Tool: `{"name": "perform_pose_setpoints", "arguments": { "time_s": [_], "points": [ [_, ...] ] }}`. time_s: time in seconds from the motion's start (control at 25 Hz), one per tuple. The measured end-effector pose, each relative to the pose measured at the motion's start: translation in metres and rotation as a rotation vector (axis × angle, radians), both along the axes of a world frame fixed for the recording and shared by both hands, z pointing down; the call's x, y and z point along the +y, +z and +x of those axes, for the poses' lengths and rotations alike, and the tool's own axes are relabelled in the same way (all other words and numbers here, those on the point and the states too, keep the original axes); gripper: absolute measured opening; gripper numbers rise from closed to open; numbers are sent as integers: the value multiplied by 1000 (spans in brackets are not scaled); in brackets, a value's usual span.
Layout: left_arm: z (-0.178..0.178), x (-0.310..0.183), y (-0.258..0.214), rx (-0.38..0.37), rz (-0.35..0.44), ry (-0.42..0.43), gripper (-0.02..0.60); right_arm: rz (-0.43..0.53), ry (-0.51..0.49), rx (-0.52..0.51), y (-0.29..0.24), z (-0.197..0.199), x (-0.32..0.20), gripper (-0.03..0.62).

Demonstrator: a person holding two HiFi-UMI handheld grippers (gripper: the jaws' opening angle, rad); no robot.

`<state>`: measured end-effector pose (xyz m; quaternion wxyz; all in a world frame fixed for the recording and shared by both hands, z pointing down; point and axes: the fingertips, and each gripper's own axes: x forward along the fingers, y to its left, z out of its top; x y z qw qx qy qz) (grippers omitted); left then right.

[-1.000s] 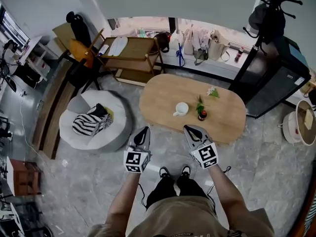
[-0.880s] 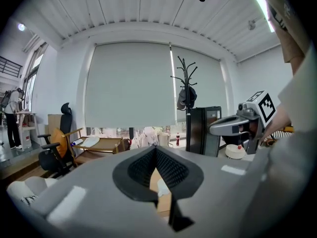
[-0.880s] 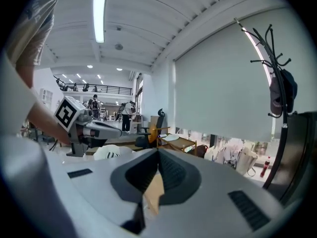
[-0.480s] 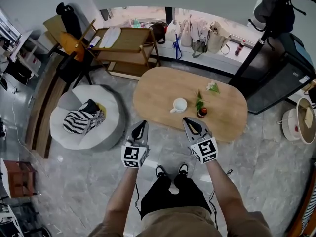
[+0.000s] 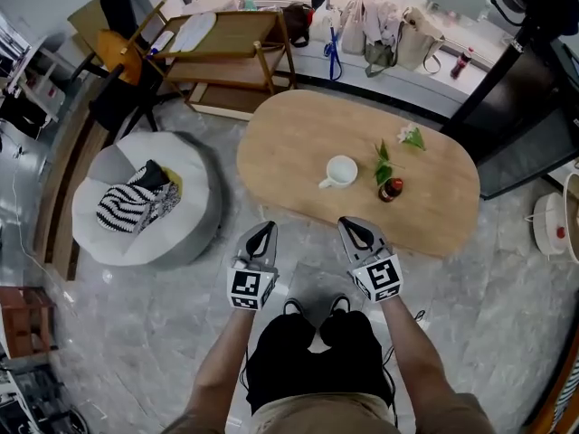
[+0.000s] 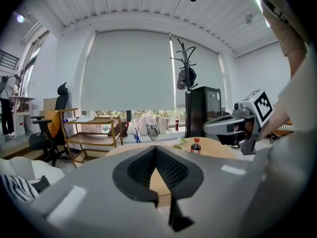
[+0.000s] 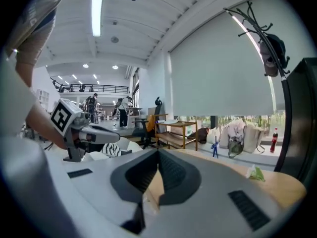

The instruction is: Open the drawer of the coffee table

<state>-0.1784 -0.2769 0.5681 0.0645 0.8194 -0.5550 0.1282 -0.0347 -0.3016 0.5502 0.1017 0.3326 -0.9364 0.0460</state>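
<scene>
The oval wooden coffee table (image 5: 298, 143) stands in front of me; no drawer shows in any view. On its top are a white cup (image 5: 341, 171) and a small red-brown bottle with a green sprig (image 5: 391, 188). My left gripper (image 5: 262, 232) hovers just short of the table's near-left edge, its jaws shut and empty, tips meeting (image 6: 156, 150). My right gripper (image 5: 354, 227) reaches the near edge, also shut on nothing (image 7: 158, 155). Each gripper view shows the tabletop (image 6: 218, 150) almost at eye level beyond the closed jaws.
A grey pouf (image 5: 185, 233) with a striped cloth lies left of the table. A wooden shelf cart (image 5: 231, 52) and bags stand by the window behind. A black cabinet (image 5: 529, 152) is at the right. The person's feet (image 5: 312, 310) are just below the grippers.
Both grippers and the head have sunk toward the floor, so the table looks larger and nearer. The jaws stayed shut throughout.
</scene>
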Motion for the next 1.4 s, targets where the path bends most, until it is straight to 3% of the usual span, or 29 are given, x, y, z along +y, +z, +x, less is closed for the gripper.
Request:
{"name": "perform_pose_setpoints", "arguments": {
  "time_s": [0.16,0.32,0.48,0.72,1.0,1.4],
  "points": [
    [4,-8,65,-85,26,37,-9,9,-7,-8,60,-2,-4,5],
    [7,-14,135,-88,31,67,-9,29,-13,-13,116,-5,-7,5],
    [4,-20,206,-155,81,110,-9,60,-8,-15,152,-12,-5,5],
    [-2,-46,293,-139,119,57,-9,52,-20,-20,213,-18,-5,5],
    [-15,-48,353,-73,74,7,-9,77,-21,-15,279,-30,1,5],
    [-10,-58,397,-41,119,-18,-9,156,-11,-1,364,-33,0,5]
  ]
}}
